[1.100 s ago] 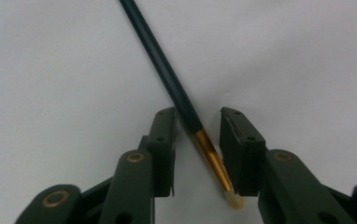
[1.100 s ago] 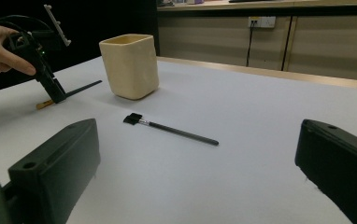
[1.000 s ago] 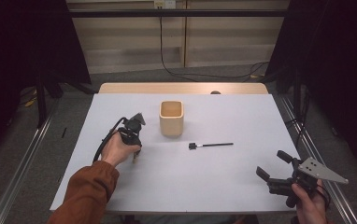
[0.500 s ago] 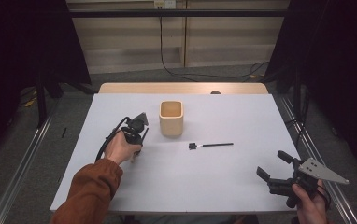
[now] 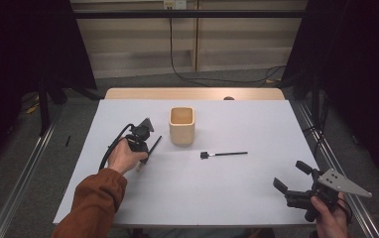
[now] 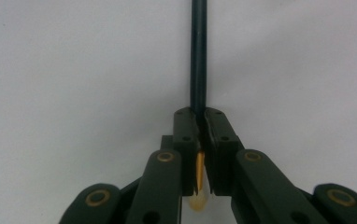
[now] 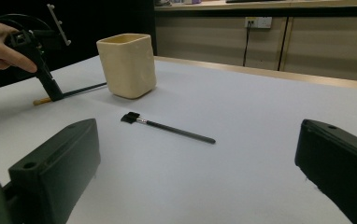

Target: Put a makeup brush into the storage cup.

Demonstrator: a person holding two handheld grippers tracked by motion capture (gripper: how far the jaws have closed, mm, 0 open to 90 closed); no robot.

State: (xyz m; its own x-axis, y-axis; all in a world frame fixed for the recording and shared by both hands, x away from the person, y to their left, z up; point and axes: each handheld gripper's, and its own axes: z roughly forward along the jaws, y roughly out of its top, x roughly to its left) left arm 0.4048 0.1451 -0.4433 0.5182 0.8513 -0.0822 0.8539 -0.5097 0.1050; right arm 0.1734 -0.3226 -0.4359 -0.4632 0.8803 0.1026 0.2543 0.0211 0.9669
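White tabletop point(image 5: 227, 188) carries all items under inspection. Left gripper point(image 5: 143, 140) stands at the left of centre, tilted down to the surface, its fingers point(image 6: 186, 135) pressed together on a slim dark pencil point(image 6: 198, 56). In the left gripper view the pencil's dark shaft runs straight out from between the fingers, while its gold band and pale end sit behind them, near the camera. In the high view the shaft slants up and right from the fingers toward a cream square cup point(image 5: 182, 125), its far end just beside the cup's left wall; whether it touches cannot be told. The cup stands upright at the tabletop's centre, toward the far side.

A thin black brush point(image 5: 224, 154) lies flat to the right of the cup and nearer, its square head pointing left, apart from everything else.

Right gripper point(image 5: 293, 181) is held at the near right corner, well apart from the brush, fingers point(image 7: 55, 163) spread wide with nothing between them.
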